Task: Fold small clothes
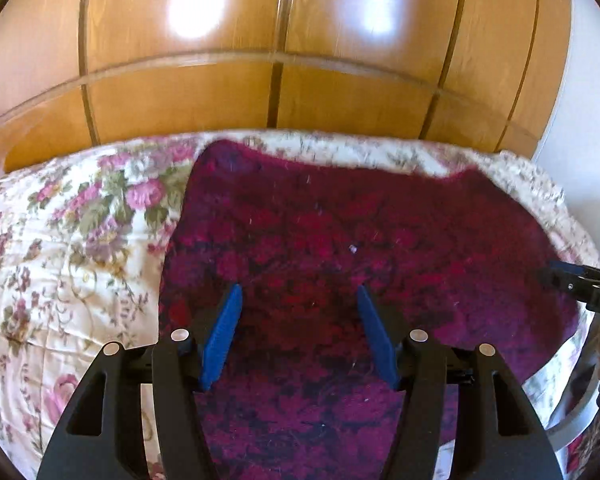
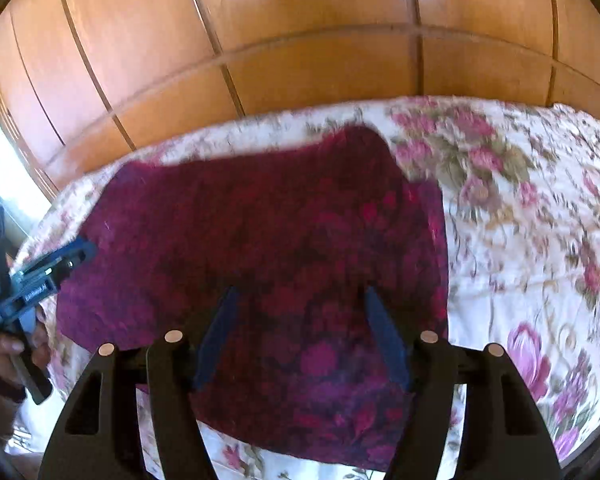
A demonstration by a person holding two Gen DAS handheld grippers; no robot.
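Observation:
A dark magenta garment with a floral pattern lies spread flat on a floral bedspread. It also shows in the right wrist view. My left gripper is open and empty, its blue fingers over the garment's near part. My right gripper is open and empty over the garment's near right part. The right gripper also shows at the garment's right edge in the left wrist view. The left gripper shows at the garment's left edge in the right wrist view.
The floral bedspread covers the bed. Wooden wardrobe doors stand right behind the bed. A white wall is at the right. A hand holds the left gripper.

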